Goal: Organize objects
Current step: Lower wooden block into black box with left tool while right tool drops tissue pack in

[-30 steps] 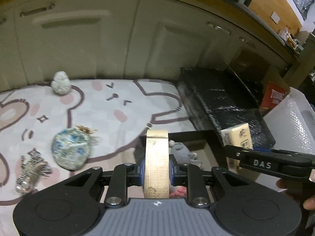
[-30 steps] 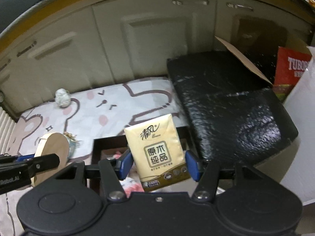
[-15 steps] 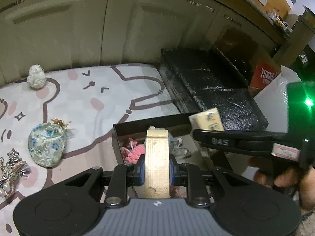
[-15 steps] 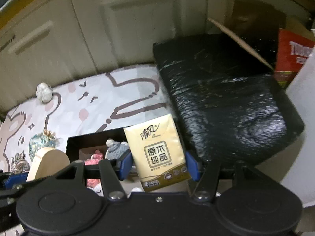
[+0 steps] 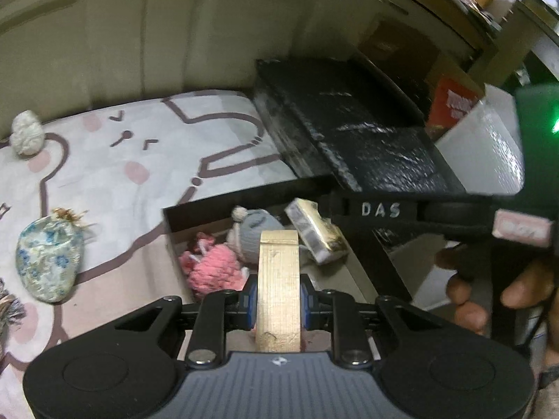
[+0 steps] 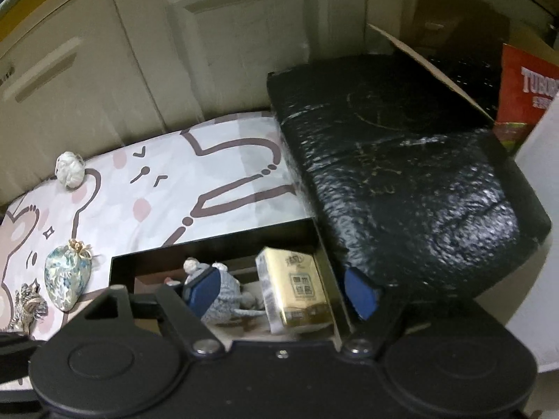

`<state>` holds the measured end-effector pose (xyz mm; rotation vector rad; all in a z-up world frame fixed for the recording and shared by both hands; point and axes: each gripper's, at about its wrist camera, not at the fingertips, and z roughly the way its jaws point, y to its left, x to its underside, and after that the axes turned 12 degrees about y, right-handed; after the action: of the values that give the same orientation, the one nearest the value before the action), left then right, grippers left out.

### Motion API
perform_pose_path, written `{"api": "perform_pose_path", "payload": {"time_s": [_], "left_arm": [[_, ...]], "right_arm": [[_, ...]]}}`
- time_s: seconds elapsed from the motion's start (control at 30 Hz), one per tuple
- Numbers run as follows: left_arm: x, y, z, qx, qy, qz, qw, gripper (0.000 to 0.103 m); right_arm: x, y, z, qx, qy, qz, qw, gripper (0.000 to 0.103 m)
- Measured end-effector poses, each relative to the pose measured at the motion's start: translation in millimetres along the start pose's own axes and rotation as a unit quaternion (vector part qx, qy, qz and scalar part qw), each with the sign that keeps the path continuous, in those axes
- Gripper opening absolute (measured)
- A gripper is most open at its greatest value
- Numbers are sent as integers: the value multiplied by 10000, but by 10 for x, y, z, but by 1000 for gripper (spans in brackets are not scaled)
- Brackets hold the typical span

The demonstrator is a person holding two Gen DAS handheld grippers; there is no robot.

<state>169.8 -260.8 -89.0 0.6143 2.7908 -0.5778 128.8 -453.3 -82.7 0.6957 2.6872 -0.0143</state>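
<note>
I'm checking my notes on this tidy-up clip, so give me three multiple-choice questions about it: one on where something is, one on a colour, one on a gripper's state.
1. Where is the tissue pack?
A. in the dark box
B. on the cartoon mat
C. on the black case

2. What colour is the knitted toy beside the grey one?
A. green
B. pink
C. yellow

3. What is the left gripper doing?
A. standing open and empty
B. shut on the tape roll
C. shut on the floral pouch

Answers: 1 A, the pack lies inside the box walls. 2 B, its yarn is pink. 3 B, both pads press the roll's sides.
</note>
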Motion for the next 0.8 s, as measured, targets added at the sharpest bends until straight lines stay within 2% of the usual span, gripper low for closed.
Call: {"api": "perform_pose_path", "payload": {"time_s": [0.37,0.43,0.47,0.5,0.6,0.8], "left_arm": [[-48,-419,312,536,175,862,9947,24],[-33,-479,384,699,272,954,9926,28],[-25,-499,413,674,317,982,9924,37],[-23,-511,424,570,319,1005,9928,42],[-25,-458,411,274,266,938,9949,42],[-51,-245,348,137,244,552,9981,41]], "right_arm": [[125,-198,-230,-210,-43,481,9986,75],[132,-223,-236,-188,-41,538,9984,75],[138,-236,-242,-175,-45,556,9983,75],[144,-249,-248,-156,-49,568,9983,75],[165,-281,-246,-88,-32,593,9982,75],[190,-286,-248,-77,18,584,9983,75]]}}
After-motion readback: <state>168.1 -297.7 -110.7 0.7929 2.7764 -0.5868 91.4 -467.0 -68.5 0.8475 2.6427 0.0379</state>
